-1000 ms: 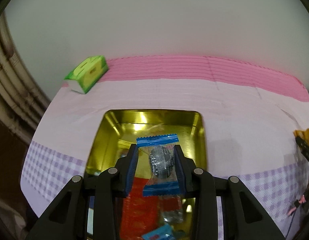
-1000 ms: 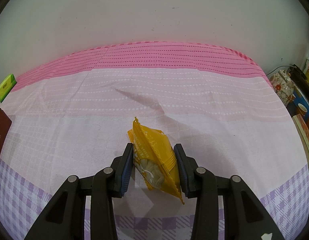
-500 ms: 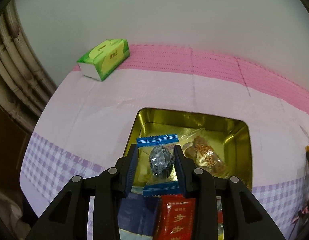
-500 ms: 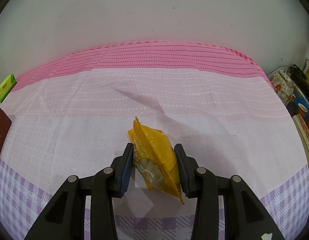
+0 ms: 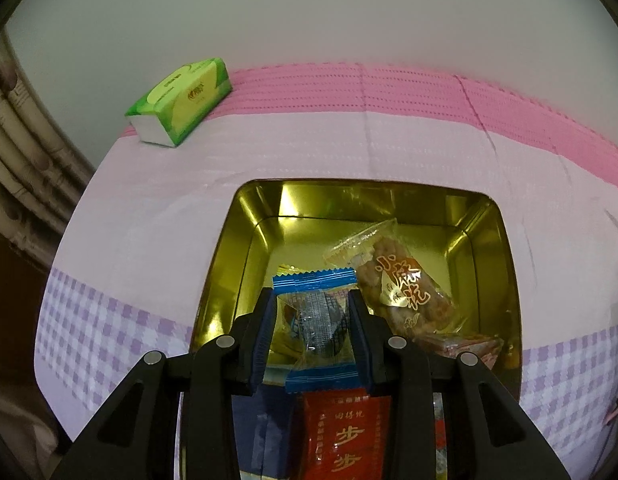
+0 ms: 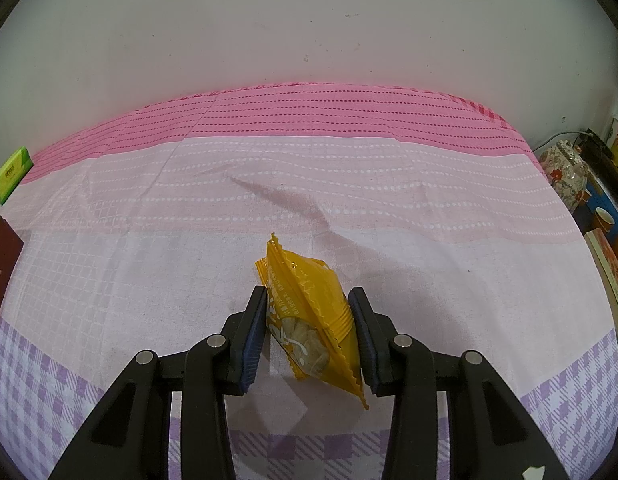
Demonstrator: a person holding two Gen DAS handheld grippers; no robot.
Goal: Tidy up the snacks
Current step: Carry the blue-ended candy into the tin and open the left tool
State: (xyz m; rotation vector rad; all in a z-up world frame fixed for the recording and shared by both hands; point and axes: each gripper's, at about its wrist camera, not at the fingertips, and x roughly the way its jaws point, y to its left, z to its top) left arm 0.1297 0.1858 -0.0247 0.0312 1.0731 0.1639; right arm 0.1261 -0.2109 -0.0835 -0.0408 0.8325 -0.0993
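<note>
- Between my left fingers point(image 5: 269, 332), pinched: clear blue-ended candy wrapper point(image 5: 319, 328), above gold metal tin point(image 5: 225, 264).
- Between my right fingers point(image 6: 255, 328), pinched: yellow plastic snack packet point(image 6: 313, 312).

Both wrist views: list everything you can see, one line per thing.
Tin: one, gold, open on the cloth.
Blue-ended candy: one, clear wrapper, held over the tin.
Clear snack pack: one, brown contents, inside the tin.
Red packet: one, inside the tin, near edge.
Yellow packet: one, held above the cloth.
Tissue pack: one, green, far left corner.
Brown box: one, left edge.
Tablecloth: one, pink and lilac.
Left gripper: black, shut on the candy.
Right gripper: black, shut on the yellow packet.
</note>
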